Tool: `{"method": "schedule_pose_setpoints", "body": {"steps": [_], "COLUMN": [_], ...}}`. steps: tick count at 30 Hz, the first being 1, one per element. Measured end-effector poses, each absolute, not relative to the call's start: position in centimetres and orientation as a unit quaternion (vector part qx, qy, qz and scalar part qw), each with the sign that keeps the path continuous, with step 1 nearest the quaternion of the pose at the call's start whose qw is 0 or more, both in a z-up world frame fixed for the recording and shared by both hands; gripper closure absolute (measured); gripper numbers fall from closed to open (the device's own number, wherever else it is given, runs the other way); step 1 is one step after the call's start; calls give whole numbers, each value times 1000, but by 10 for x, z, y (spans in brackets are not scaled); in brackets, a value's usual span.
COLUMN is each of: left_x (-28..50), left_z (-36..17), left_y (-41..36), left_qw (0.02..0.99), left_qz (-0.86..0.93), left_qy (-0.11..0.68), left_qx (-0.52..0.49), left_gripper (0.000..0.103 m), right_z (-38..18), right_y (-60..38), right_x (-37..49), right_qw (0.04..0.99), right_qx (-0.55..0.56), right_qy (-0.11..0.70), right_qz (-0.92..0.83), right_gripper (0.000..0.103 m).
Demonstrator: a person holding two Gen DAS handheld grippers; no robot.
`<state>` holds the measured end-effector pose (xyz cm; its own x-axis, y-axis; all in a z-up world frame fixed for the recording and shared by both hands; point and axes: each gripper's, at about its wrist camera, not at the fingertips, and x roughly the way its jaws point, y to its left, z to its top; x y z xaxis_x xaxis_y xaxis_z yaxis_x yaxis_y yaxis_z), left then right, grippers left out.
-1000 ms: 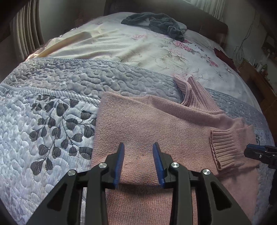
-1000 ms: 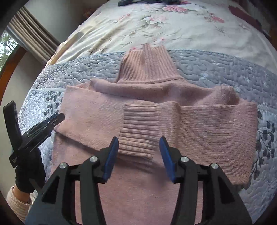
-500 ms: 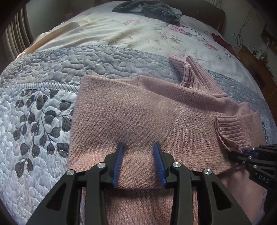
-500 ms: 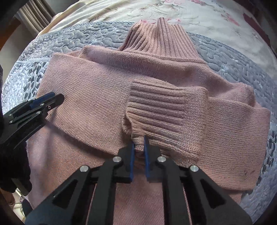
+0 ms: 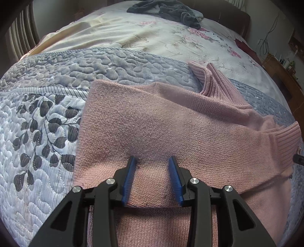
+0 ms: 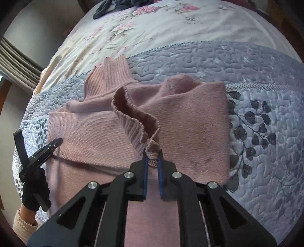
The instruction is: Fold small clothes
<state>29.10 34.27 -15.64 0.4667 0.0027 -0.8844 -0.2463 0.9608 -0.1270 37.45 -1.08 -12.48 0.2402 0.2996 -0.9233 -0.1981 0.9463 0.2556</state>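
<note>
Bed [image 5: 47, 136] under grey-blue quilted leaf-print cover, floral sheet beyond; dark grey garment heap [image 5: 167, 8] at far end. Pink knit turtleneck sweater [image 5: 161, 123] lies flat mid-bed, sleeves crossed over chest. Right tool [image 6: 152, 157] pinching ribbed pink cuff [image 6: 136, 121], cuff lifted clear of body. Left tool [image 5: 152, 161] spread, straddling sleeve's lower edge, gripping nothing.

Risks: thin pinch on cuff edge likely slips under pull; unpinned left sleeve may drag and undo fold.
</note>
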Motion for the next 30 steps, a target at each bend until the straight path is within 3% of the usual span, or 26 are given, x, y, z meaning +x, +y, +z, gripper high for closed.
{"method": "schedule_pose_setpoints", "body": {"steps": [5,9,15,30], "left_x": [292,291,293,303], "left_z": [-156,-146,-118,-157], "left_y": [341,336,323,312], "left_qw": [847,847,861,857], "left_qz": [76,74,45,28], "left_qy": [513,520,497,510], "left_qx": [-116,-84,-94,-73], "left_gripper": [65,65,65,64], "right_z": [-161,-141,-107,-168], "right_y": [-34,-39,-26,-22], "right_x": [373,365,378,387], "right_qw": [771,787,803,777], "right_qx": [36,39,68,41], "right_qy": [623,601,569,609], "right_qz": [128,136,167,151], "right_gripper": [91,82,83,86]}}
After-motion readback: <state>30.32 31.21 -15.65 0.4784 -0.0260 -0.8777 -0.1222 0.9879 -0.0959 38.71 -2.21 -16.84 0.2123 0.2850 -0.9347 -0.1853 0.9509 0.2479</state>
